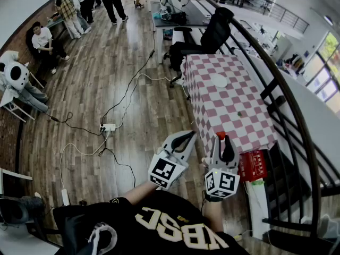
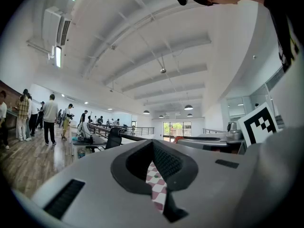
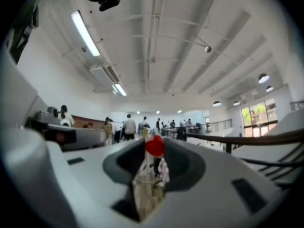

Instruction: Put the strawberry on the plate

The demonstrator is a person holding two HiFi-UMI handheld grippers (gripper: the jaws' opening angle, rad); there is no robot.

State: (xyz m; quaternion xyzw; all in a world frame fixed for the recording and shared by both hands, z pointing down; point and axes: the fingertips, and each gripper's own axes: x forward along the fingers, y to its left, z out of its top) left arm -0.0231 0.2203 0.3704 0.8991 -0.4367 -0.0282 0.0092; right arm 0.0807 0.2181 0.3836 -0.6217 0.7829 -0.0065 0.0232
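A white plate (image 1: 219, 81) lies on the far half of the red-and-white checkered table (image 1: 234, 126), well ahead of both grippers. My right gripper (image 1: 221, 137) is held in the air before the table's near end, its jaws closed on a red strawberry (image 1: 220, 135) at their tips. In the right gripper view the strawberry (image 3: 154, 146) sits pinched at the tip of the right gripper (image 3: 155, 152). My left gripper (image 1: 189, 136) hangs beside it to the left, jaws together and empty. In its own view the left gripper (image 2: 153, 144) shows only a thin slit with checkered cloth behind.
A small green thing (image 1: 239, 113) lies on the cloth nearer than the plate. A red box (image 1: 252, 164) sits at the table's near right corner. A black chair (image 1: 212, 33) stands beyond the table, a dark railing (image 1: 287, 100) runs along its right. Cables and a power strip (image 1: 108, 127) lie on the wooden floor.
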